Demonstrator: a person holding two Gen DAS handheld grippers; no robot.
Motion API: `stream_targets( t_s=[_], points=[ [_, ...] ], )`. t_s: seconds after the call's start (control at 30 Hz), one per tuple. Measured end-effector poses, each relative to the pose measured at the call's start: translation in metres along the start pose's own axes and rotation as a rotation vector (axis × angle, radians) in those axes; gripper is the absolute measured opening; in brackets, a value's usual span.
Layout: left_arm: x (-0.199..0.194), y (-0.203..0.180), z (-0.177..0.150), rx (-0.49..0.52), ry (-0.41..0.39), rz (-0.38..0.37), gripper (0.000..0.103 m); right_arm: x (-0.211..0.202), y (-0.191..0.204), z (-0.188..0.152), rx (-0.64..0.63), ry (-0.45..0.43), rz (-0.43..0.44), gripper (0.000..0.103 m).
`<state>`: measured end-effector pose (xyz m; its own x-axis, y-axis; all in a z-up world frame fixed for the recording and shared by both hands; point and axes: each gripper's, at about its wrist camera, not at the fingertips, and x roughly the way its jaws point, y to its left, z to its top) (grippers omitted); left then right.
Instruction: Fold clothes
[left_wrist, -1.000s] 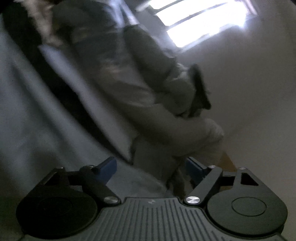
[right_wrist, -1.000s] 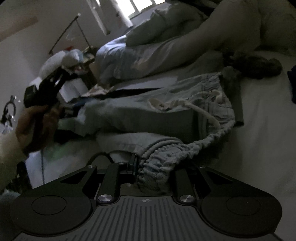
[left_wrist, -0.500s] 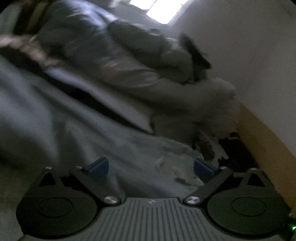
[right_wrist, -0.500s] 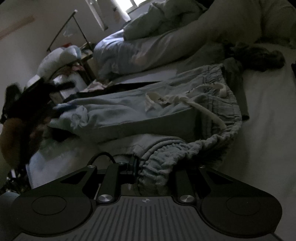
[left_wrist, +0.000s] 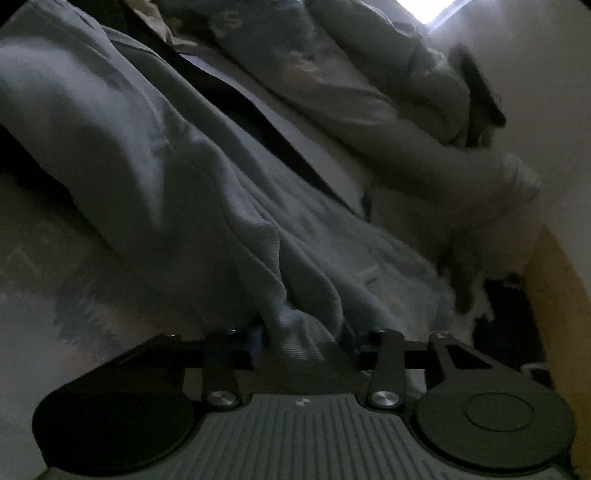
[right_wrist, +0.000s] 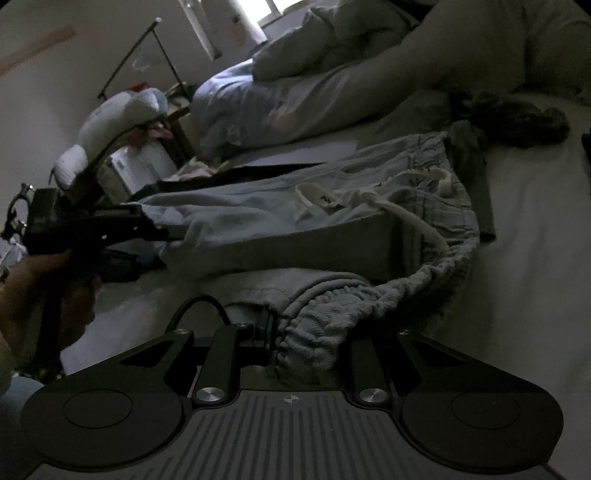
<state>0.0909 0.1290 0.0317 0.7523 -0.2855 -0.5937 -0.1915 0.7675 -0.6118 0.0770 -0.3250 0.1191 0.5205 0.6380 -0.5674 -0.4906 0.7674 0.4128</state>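
- Right wrist view: the right gripper (right_wrist: 306, 343) at the bottom centre of the frame is clamped on the gathered elastic waistband of the pale blue trousers (right_wrist: 266, 225), which lie stretched across the white bed sheet (right_wrist: 535, 266) from lower centre toward the left edge.
- The waistband bunches between its jaws, probably pinned there to anchor that end while the other end is handled.
- At mid-left of the same frame the left gripper (right_wrist: 162, 230), held in a person's hand (right_wrist: 40, 291), meets the far end of the trouser leg.
- Left wrist view: the left gripper (left_wrist: 301, 332) at lower centre has just been closing, and a ridge of the blue cloth now sits pinched between its blue fingertips (left_wrist: 256, 338).
- With both ends gripped, the garment looks set to be lifted or drawn over itself for a fold; that is my reading, not something shown.
- A white drawstring (right_wrist: 413, 221) lies loose over the waistband and may get trapped inside the fold.
- Rumpled bedding (right_wrist: 295, 85) fills the upper centre, clear of the trousers.
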Motion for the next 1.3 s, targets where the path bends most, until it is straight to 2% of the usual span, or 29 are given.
stream_targets(
  t_s=[0.2,0.33,0.5,0.63,0.8,0.87,0.9,0.93,1.03,1.07,1.2,1.3],
  points=[
    [0.002,-0.009,0.023,-0.007,-0.043,-0.070,0.030,-0.001,-0.001,0.002,0.011,-0.010,0.006,0.023],
    [0.016,-0.024,0.047,0.004,-0.092,-0.089,0.027,0.002,0.002,0.003,0.016,-0.029,0.011,0.023],
    [0.050,-0.041,0.081,0.011,-0.154,-0.073,0.026,0.005,-0.002,0.005,0.051,-0.050,0.020,0.023],
    [0.081,-0.042,0.099,0.025,-0.186,-0.023,0.025,0.013,-0.005,0.007,0.073,-0.053,0.025,0.023],
    [0.110,-0.024,0.100,0.054,-0.160,0.017,0.025,0.017,-0.006,0.008,0.072,-0.049,0.028,0.023],
    [0.107,-0.018,0.094,0.071,-0.156,-0.006,0.027,0.019,-0.006,0.008,0.070,-0.041,0.024,0.023],
    [0.101,-0.016,0.092,0.077,-0.161,-0.033,0.037,0.019,-0.006,0.007,0.070,-0.040,0.024,0.023],
    [0.095,-0.015,0.090,0.080,-0.166,-0.058,0.039,0.019,-0.006,0.007,0.069,-0.039,0.023,0.023],
    [0.063,-0.016,0.084,0.091,-0.191,-0.102,0.072,0.019,-0.006,0.009,0.065,-0.035,0.020,0.023],
    [0.052,-0.016,0.082,0.095,-0.201,-0.115,0.076,0.020,-0.005,0.009,0.063,-0.034,0.019,0.023],
    [0.001,-0.013,0.077,0.114,-0.233,-0.165,0.086,0.020,-0.004,0.009,0.055,-0.033,0.016,0.024],
    [-0.038,-0.007,0.070,0.118,-0.240,-0.176,0.086,0.020,-0.002,0.007,0.046,-0.023,0.010,0.025]
  ],
)
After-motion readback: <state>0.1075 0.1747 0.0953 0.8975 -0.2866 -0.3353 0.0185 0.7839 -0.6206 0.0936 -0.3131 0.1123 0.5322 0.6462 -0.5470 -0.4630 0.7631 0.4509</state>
